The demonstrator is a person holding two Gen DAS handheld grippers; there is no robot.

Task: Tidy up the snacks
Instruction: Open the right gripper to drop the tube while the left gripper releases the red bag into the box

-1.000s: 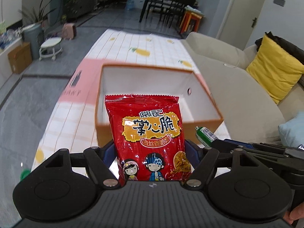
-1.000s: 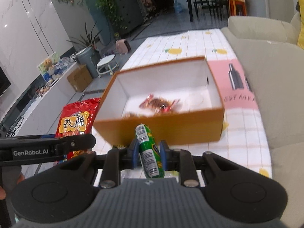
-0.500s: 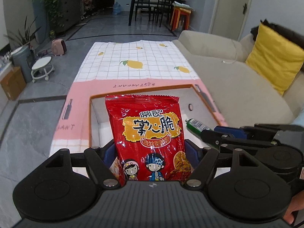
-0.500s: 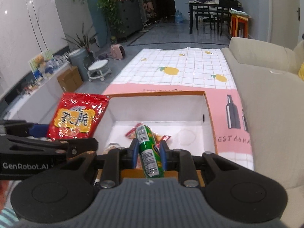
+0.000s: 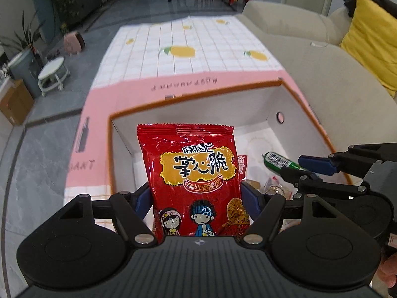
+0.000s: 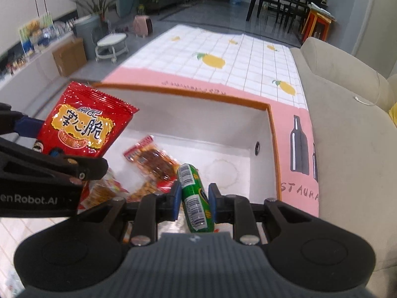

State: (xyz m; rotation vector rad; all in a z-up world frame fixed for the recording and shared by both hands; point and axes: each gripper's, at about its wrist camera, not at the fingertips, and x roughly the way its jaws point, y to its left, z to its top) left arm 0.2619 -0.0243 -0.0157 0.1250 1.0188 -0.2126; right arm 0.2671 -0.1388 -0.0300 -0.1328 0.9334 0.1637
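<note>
My left gripper (image 5: 196, 198) is shut on a red snack bag (image 5: 196, 173) with yellow Chinese lettering, held upright over the near left part of an orange box (image 5: 198, 94) with a white inside. The bag also shows in the right wrist view (image 6: 84, 124). My right gripper (image 6: 193, 196) is shut on a green snack tube (image 6: 194, 196) and holds it above the box (image 6: 273, 134); the tube shows in the left wrist view (image 5: 280, 162). Several red and orange snack packets (image 6: 151, 159) lie on the box floor.
The box stands on a table with a pink and lemon-print checked cloth (image 6: 235, 57). A beige sofa (image 6: 347, 124) runs along the right with a yellow cushion (image 5: 369, 39). A white stool (image 6: 111, 43) and a cardboard carton (image 6: 69, 57) stand on the floor at left.
Both grippers have moved forward and tilted down over the box, so its floor and the packets inside now show below the held snacks. Both grips are unchanged.
</note>
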